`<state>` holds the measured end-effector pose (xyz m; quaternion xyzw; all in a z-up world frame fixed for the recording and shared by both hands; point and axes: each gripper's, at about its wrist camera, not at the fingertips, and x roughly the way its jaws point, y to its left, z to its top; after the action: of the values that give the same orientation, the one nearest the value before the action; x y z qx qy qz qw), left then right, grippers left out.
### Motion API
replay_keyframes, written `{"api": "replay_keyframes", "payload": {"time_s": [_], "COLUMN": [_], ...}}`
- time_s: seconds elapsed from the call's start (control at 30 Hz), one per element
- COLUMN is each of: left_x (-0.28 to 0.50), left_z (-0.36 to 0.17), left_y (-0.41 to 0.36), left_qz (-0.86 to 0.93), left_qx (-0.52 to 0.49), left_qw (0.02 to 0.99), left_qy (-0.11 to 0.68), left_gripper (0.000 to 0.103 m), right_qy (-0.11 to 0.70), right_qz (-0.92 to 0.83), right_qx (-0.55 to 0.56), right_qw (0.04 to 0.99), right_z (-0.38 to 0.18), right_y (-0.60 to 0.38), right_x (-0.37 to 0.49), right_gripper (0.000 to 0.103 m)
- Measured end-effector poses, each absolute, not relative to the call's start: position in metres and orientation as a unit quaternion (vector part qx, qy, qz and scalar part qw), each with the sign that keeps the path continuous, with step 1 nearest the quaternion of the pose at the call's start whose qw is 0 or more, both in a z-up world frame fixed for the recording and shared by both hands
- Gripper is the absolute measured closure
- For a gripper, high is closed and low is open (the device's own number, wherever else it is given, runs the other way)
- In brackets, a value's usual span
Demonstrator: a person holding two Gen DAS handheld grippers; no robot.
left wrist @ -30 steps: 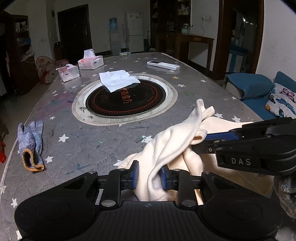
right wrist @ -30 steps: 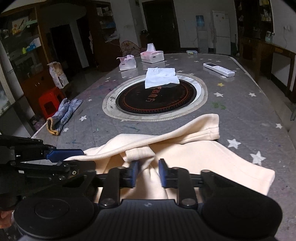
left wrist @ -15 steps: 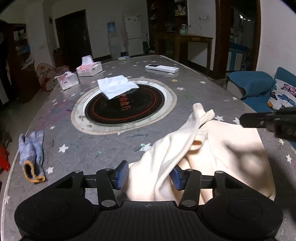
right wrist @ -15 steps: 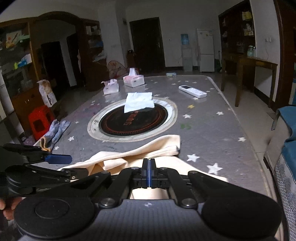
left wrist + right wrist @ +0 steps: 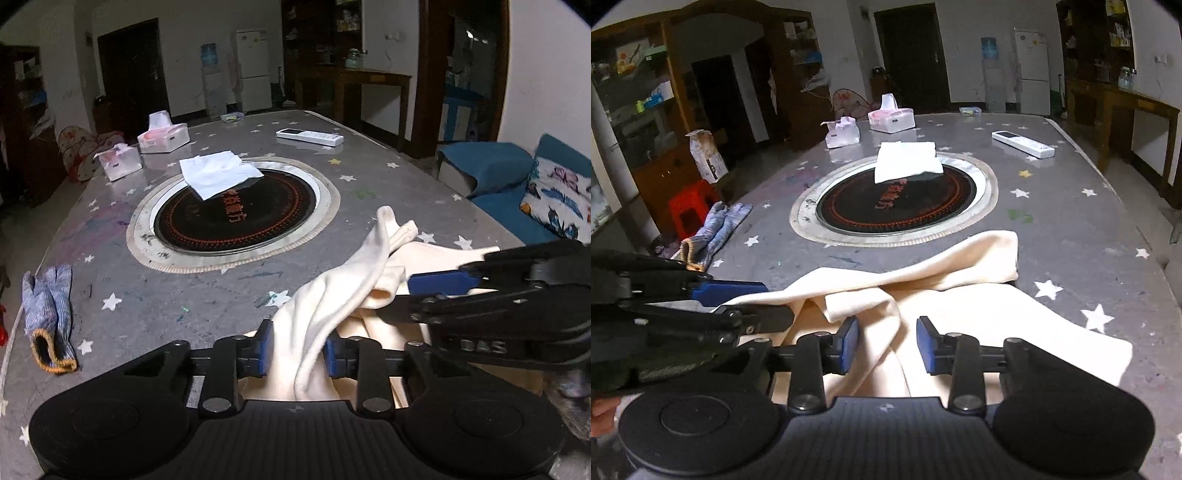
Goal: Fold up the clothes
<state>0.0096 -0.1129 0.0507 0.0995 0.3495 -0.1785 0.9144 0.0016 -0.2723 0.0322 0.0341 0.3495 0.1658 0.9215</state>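
A cream garment (image 5: 343, 295) lies bunched at the near edge of the grey star-patterned table (image 5: 207, 295). My left gripper (image 5: 297, 350) has its blue pads around a raised fold of the garment, pressing it. My right gripper (image 5: 888, 341) is open, with cream garment (image 5: 960, 295) fabric lying between its pads but not pinched. In the left wrist view the right gripper's fingers (image 5: 443, 284) reach in from the right over the cloth. In the right wrist view the left gripper's fingers (image 5: 727, 290) come in from the left.
A round black hotplate (image 5: 232, 218) sits mid-table with a folded white cloth (image 5: 218, 175) on its far rim. Blue work gloves (image 5: 48, 314) lie at the left edge. Two tissue boxes (image 5: 162, 136) and a remote (image 5: 310, 136) lie far back. A blue sofa (image 5: 517, 192) stands right.
My left gripper closed on the garment fold after being open half a second ago. My right gripper opened from shut and came back down over the cloth beside the left.
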Motion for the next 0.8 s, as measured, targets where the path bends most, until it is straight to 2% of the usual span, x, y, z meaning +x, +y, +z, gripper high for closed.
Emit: {"api": "replay_keyframes", "payload": {"time_s": [0.03, 0.07, 0.1, 0.17, 0.2, 0.23, 0.3, 0.43, 0.8], "left_x": [0.010, 0.010, 0.010, 0.012, 0.012, 0.013, 0.010, -0.004, -0.069], "left_z": [0.050, 0.049, 0.048, 0.048, 0.048, 0.050, 0.054, 0.066, 0.095], "left_y": [-0.115, -0.118, -0.120, -0.119, -0.118, -0.115, -0.107, -0.087, -0.025], "left_qz": [-0.181, -0.184, -0.186, -0.189, -0.191, -0.191, -0.187, -0.170, -0.121], "left_qx": [0.105, 0.110, 0.114, 0.106, 0.098, 0.088, 0.070, 0.049, 0.005], "left_qw": [0.914, 0.913, 0.913, 0.913, 0.913, 0.913, 0.916, 0.927, 0.947], "left_qy": [0.348, 0.347, 0.346, 0.347, 0.348, 0.350, 0.348, 0.332, 0.297], "left_gripper": [0.061, 0.061, 0.061, 0.069, 0.082, 0.087, 0.091, 0.096, 0.099], "right_qy": [0.351, 0.351, 0.349, 0.333, 0.323, 0.314, 0.299, 0.268, 0.219], "right_qz": [0.168, 0.169, 0.169, 0.161, 0.155, 0.150, 0.142, 0.112, 0.016], "right_qx": [0.037, 0.040, 0.045, 0.042, 0.036, 0.031, 0.024, 0.011, -0.008], "right_qw": [0.920, 0.920, 0.921, 0.928, 0.933, 0.937, 0.943, 0.957, 0.976], "right_z": [0.031, 0.031, 0.033, 0.040, 0.045, 0.051, 0.061, 0.086, 0.123], "right_y": [-0.273, -0.274, -0.275, -0.279, -0.281, -0.284, -0.292, -0.316, -0.391], "right_x": [0.002, 0.002, 0.001, -0.005, -0.010, -0.015, -0.025, -0.056, -0.156], "right_gripper": [0.075, 0.092, 0.099, 0.100, 0.100, 0.100, 0.100, 0.100, 0.100]}}
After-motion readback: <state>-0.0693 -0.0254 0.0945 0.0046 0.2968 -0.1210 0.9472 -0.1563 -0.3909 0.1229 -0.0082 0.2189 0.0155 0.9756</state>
